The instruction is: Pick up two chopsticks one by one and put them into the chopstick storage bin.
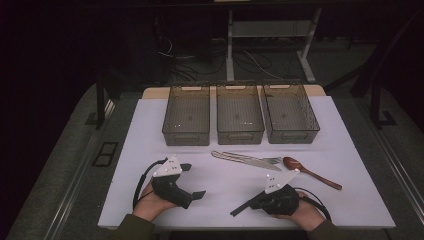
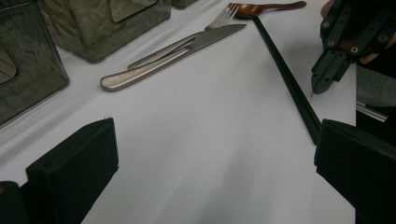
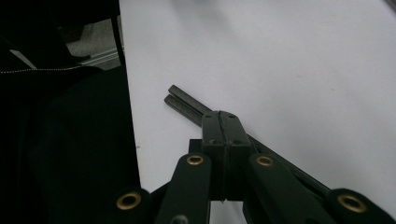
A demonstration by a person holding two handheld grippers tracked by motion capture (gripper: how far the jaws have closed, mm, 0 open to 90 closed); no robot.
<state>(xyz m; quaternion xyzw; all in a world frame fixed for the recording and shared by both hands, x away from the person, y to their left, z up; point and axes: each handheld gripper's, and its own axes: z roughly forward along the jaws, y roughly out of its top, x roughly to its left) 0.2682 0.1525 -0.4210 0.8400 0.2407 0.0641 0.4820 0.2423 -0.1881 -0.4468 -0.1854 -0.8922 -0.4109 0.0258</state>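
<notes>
- Right gripper (image 3: 219, 128) jaws pressed together above the black chopsticks (image 3: 184, 102), nothing visibly pinched
- Chopsticks lie flat on the table (image 1: 150, 130), long axis slanting from the right gripper toward the wooden spoon (image 1: 312, 172)
- Left gripper (image 1: 192, 180) wide open, empty, farther from the chopsticks; judged: right hand takes them

Black chopsticks (image 3: 187, 103), reddish-brown spoon (image 1: 310, 172), silvery knife (image 2: 163, 60), seemingly smoke-grey bins (image 1: 186, 115), white table (image 1: 215, 195).

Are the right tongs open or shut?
Shut. In the right gripper view the right tongs have their pads pressed flat together, above the pair of thin black chopsticks lying on the white table.
</notes>
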